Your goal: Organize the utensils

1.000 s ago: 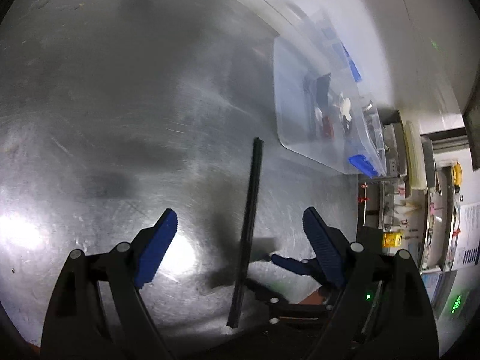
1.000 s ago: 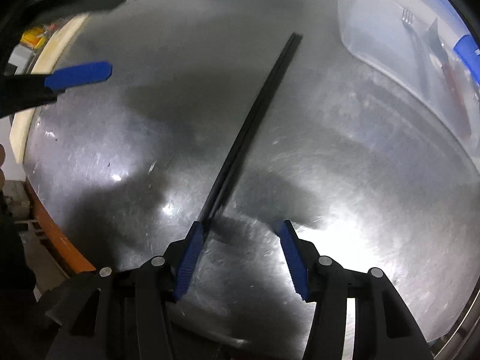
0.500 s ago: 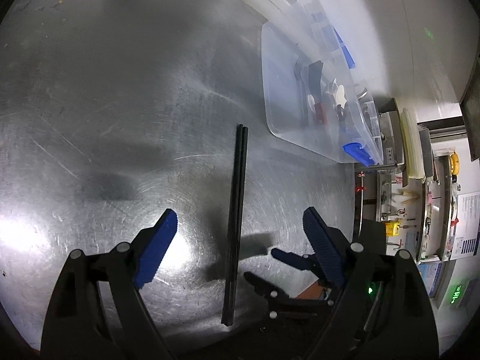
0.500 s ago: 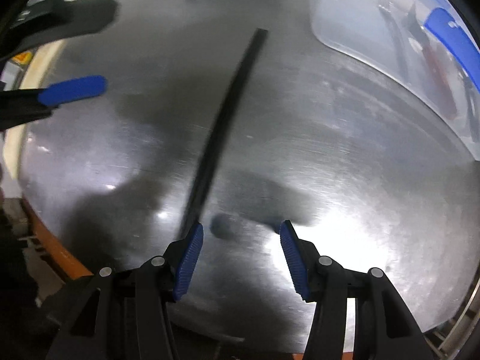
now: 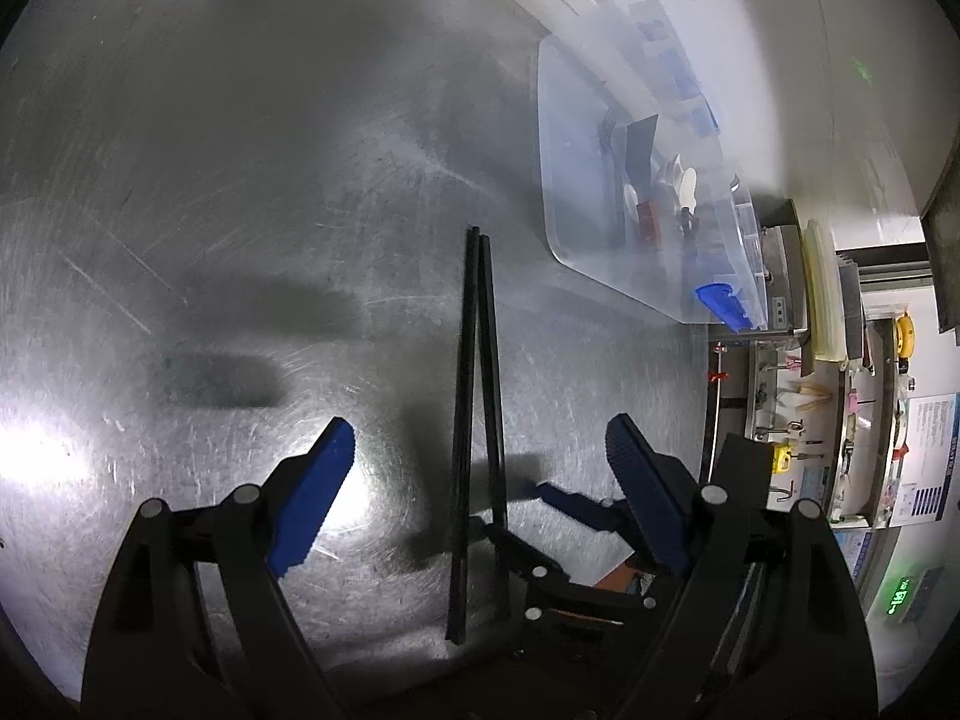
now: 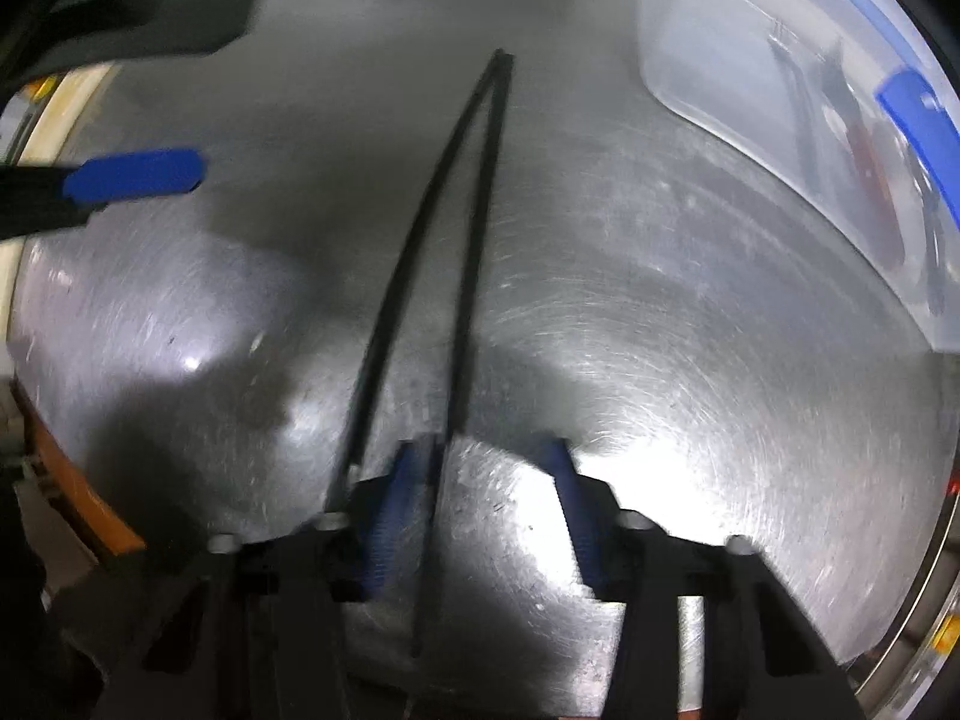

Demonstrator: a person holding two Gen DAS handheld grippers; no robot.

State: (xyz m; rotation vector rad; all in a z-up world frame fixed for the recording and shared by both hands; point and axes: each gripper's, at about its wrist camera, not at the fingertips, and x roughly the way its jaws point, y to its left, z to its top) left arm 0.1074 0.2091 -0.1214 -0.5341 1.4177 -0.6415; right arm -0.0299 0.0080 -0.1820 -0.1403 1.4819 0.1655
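Left wrist view: left tongs (image 5: 474,480) wide open above the shiny metal counter (image 5: 210,180), holding nothing. Two black chopsticks (image 5: 474,390) flat on the counter between the blue pads (image 5: 312,504), touching neither pad. Far tips together, near ends spread apart like a thin V. Clear plastic box (image 5: 606,276) farther off to the right, well apart from the chopstick tips, with a few utensils inside, too blurry to name. Right tongs (image 5: 576,516) low on the right, near the ends of the chopsticks, one blue pad showing.

Right wrist view: picture a bit blurry. Right tongs (image 6: 480,510) open, low over the counter (image 6: 690,360). One chopstick (image 6: 468,312) running between the two blue pads (image 6: 390,516), close to the left pad. Other chopstick (image 6: 390,312) just outside that left pad. Nothing squeezed. Far tips meeting up ahead. Left tongs (image 6: 120,108) at the upper left, open, one blue pad clear. Clear box (image 6: 750,96) with blue clips at the upper right.
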